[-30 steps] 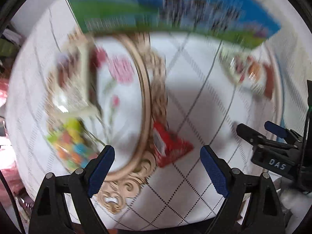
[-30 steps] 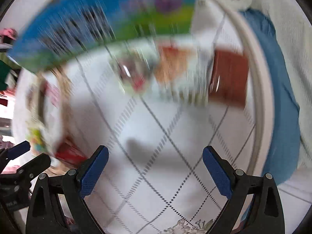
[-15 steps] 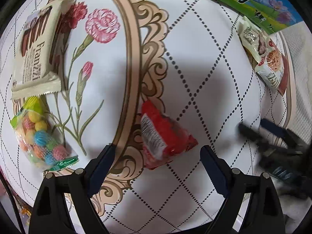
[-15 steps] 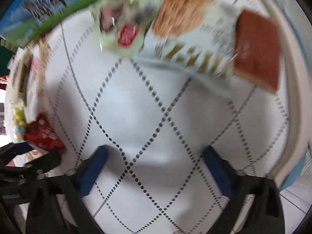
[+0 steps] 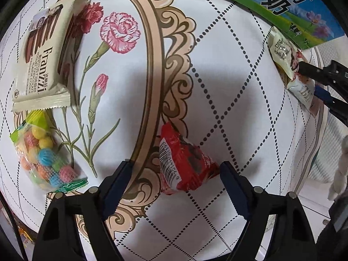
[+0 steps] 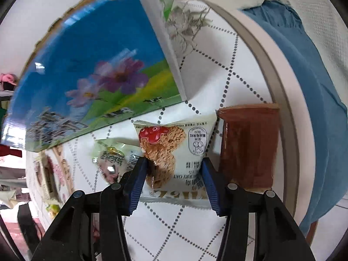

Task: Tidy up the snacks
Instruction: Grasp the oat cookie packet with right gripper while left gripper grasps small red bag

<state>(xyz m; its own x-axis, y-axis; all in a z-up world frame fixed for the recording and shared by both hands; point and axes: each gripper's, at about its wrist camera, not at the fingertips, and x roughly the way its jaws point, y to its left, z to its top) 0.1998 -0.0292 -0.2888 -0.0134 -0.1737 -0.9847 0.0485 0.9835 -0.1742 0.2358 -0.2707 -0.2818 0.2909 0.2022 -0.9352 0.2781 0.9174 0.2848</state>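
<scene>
The right gripper (image 6: pixel 173 174) is closing on the oat cookie packet (image 6: pixel 176 152), which lies on the bench (image 6: pixel 217 54) between its jaws, long axis running away from it. The left gripper (image 5: pixel 176 187) hangs open, closing slowly, straddling the red snack packet (image 5: pixel 184 165).

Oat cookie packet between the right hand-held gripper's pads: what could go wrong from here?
1. The right hand-held gripper is closing on the oat cookie packet; its pads may crush the cookie.
2. The brown packet and pale green candy packet touch it, so lifting may drag them.
3. The left hand-held gripper, closing around the red packet, holds nothing yet.
</scene>
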